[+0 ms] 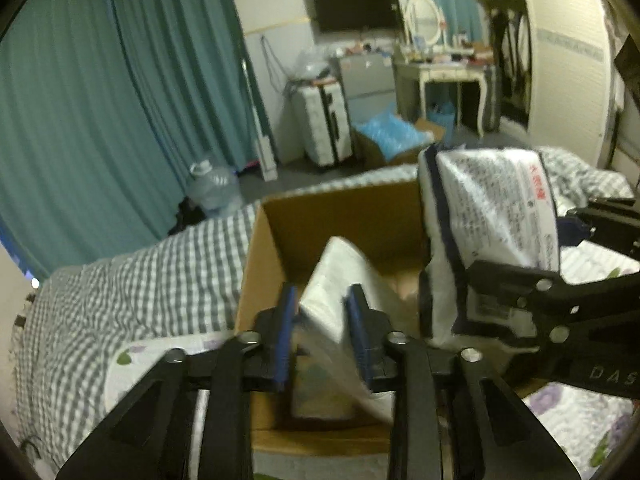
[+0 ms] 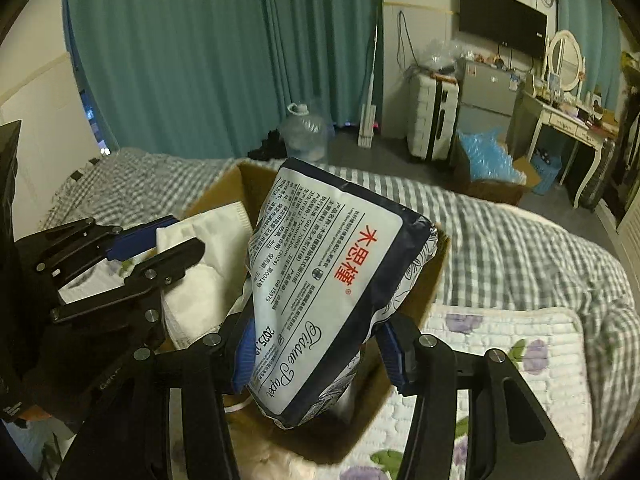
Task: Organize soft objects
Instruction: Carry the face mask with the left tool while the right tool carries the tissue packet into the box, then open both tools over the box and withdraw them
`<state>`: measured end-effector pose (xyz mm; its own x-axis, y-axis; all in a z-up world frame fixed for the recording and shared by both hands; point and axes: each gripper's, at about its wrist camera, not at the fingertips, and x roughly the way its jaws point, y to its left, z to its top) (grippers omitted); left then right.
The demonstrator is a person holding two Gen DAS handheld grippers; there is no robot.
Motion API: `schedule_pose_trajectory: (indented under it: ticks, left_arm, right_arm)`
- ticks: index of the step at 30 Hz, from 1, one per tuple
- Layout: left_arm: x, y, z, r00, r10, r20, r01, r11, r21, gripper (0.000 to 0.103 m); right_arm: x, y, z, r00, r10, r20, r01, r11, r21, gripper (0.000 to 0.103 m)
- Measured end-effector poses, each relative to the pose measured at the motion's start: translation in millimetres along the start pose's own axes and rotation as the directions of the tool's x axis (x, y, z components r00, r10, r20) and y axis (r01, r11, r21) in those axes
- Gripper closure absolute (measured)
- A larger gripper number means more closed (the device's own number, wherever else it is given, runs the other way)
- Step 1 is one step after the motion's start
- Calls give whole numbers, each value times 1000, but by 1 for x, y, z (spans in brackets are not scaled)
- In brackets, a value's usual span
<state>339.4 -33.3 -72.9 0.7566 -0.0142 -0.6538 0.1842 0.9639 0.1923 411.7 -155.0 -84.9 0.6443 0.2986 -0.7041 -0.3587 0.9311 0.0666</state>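
An open cardboard box (image 1: 360, 216) (image 2: 426, 292) stands on the bed. My left gripper (image 1: 322, 300) (image 2: 188, 234) hangs over the box with its jaws apart. A white soft pack (image 1: 340, 276) (image 2: 212, 240) leans tilted between the blue pads (image 1: 286, 320), blurred, and I see a gap at the left pad. My right gripper (image 2: 318, 328) (image 1: 524, 242) is shut on a navy-and-white tissue paper pack (image 2: 332, 272) (image 1: 492, 200). It holds the pack upright above the box's right side, beside the left gripper. The box floor is mostly hidden.
Around the box lie a grey checked bedcover (image 1: 160, 264) and a floral quilted pad (image 2: 500, 340). Beyond the bed are teal curtains (image 1: 120, 100), a water bottle (image 2: 306, 132), a white suitcase (image 1: 324, 124), a box of blue plastic (image 2: 488, 164) and a dressing table (image 1: 452, 72).
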Motion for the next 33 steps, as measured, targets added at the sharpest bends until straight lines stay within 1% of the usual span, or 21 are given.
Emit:
schedule_pose_trajectory:
  ticks: [1,2,3,5,6,8,9,11,13,14,15,17,19,21,25,27,29,33]
  left_arm:
    - [3,1,-1,1000,-2,-2,2,1000,-2,54]
    - [4,1,-3,1000,5,6,-5,1000,-2,42]
    - [3,0,-4,1000,12,16,-12,1000,0,35]
    - [1,1,-4,999,27,33,-27,1000,7,29]
    - [-2,1,-3,999,37,40,-37,999,10,28]
    - [-10,2,-1,998,44,44,-45,999,13,27]
    - [-13,3,1,998,48,46,-48,999,11,27]
    - [-28,9,3,996,58,61,-59,998,3,27]
    - [-41,15,5,995,62,72,-62,998,-8,27]
    - [-55,18,6,995,66,80,-64,998,-21,21]
    - [-65,20,7,994,71,89,-68,997,-30,12]
    - [-91,25,9,987,84,134,-78,996,-48,5]
    - [-123,27,11,978,105,182,-97,994,-49,5]
    - [-146,29,13,972,111,207,-102,993,-53,4]
    - [-197,34,9,959,108,263,-96,994,-61,4]
    - [-213,32,5,954,109,279,-97,994,-56,4]
    - [-229,31,-5,949,107,295,-95,994,-56,4]
    - [-236,31,-28,957,75,281,-60,996,-63,4]
  right_arm:
    - [10,-2,0,1000,-2,-8,2,1000,4,48]
    - [16,-5,-1,1000,-3,-12,3,1000,9,44]
    - [21,-9,-2,1000,-1,-14,1,1000,17,42]
    - [29,-15,-2,1000,6,-15,-5,999,38,35]
    - [30,-17,-2,1000,-3,-9,4,999,45,33]
    - [24,-19,-3,1000,-19,13,19,998,53,24]
    - [20,-21,-3,999,-28,28,27,998,59,21]
    - [3,-21,-2,997,-38,66,33,997,75,11]
    - [-20,-22,2,992,-57,115,46,994,94,6]
    - [-31,-20,3,989,-67,132,54,993,101,3]
    - [-47,-19,5,985,-81,155,65,992,109,1]
    - [-81,-17,9,973,-117,197,95,988,118,0]
    - [-111,-11,12,962,-155,223,132,984,117,0]
    - [-145,0,13,952,-187,244,166,981,103,0]
    - [-209,22,10,934,-214,285,203,977,68,0]
    - [-231,34,5,930,-219,296,216,975,44,0]
    - [-253,49,-2,924,-224,308,231,973,13,0]
    - [-279,68,-24,927,-203,316,220,975,-18,0]
